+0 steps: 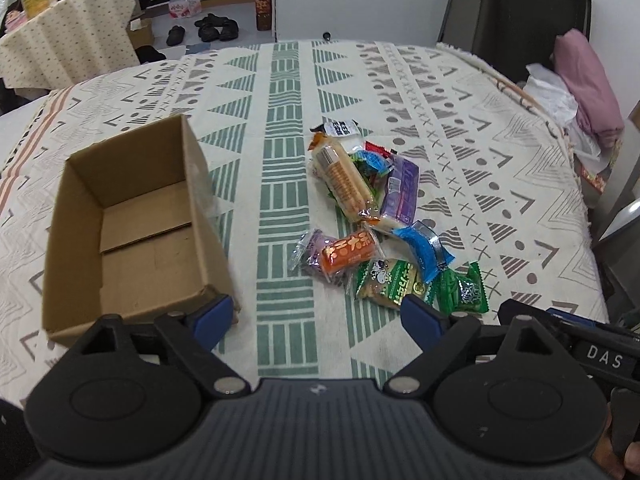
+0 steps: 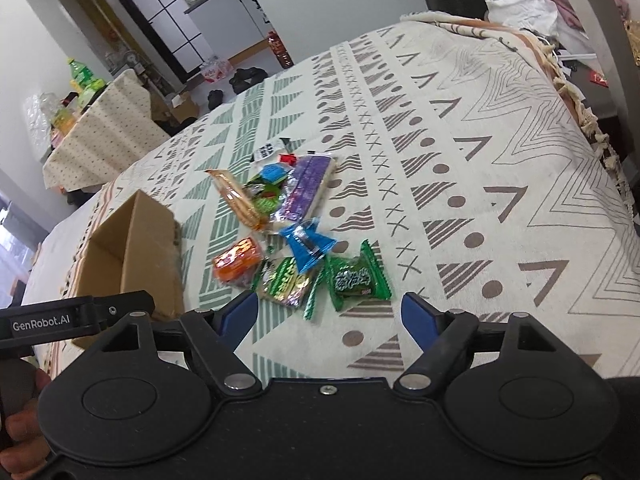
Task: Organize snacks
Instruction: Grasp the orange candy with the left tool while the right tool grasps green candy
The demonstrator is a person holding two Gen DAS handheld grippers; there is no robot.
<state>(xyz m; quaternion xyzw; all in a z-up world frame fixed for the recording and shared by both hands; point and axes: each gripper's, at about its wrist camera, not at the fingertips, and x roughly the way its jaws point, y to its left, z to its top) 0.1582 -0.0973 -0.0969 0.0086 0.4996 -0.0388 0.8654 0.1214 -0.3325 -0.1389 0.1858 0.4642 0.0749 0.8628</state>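
My left jaws [image 1: 316, 314] stand wide with nothing between them, hanging above the patterned cloth [image 1: 280, 184] that covers the bench. My right jaws [image 2: 330, 314] are also spread, somewhat less wide, and hold nothing; they hover just short of the nearest snacks.

Closest to the right jaws lies a dark green packet [image 2: 357, 278], and beside it a green-and-yellow packet [image 2: 285, 284] whose print is too small to read. In the left view the blue pad of my right-hand finger [image 1: 422, 316] covers that packet's near corner. Just past these sit an orange packet [image 1: 350, 254] lying on a purple wrapper that it mostly hides, and a blue packet [image 1: 420, 248] with a shiny strip across it.

Farther on, the pile thickens: a long clear-wrapped biscuit bar [image 1: 344, 178] leans over smaller green and blue wrappers that I cannot tell apart, with a purple packet [image 1: 400, 188] touching them on the right. At the far end a small white packet [image 1: 340, 128] with dark print pokes out.

To the left of the pile, apart from it, stands an open cardboard box [image 1: 132, 232], with nothing inside as far as I can see; my left finger hides its near right corner.

Beyond the bench, dark shoes [image 1: 212, 28] lie on the floor, and a side table under a dotted cloth [image 1: 68, 36] is cut off by the edge of view.
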